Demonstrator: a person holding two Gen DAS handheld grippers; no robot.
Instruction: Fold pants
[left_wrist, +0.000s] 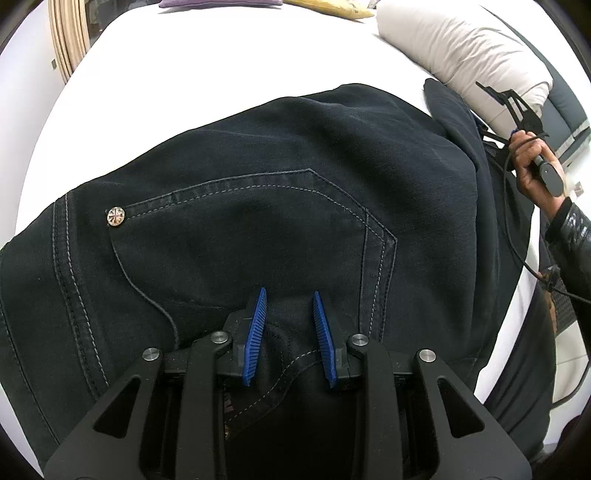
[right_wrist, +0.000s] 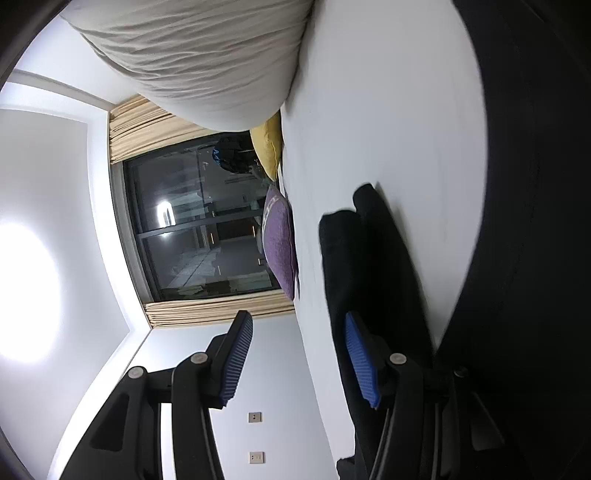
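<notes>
White bed (left_wrist: 221, 74); left gripper (left_wrist: 289, 306) parted over pants (left_wrist: 295, 166); right gripper (right_wrist: 299, 325) wide, window (right_wrist: 199, 221) only there

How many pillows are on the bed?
3. A big beige pillow lies at one end of the white bed. A yellow pillow and a purple pillow sit along the window side. Others may be hidden out of view.

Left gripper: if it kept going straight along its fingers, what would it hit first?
Probably the dark pants. The left gripper hangs open just over the fabric near the back pocket, pointing across it toward the white bed. The height above the cloth is unclear.
</notes>
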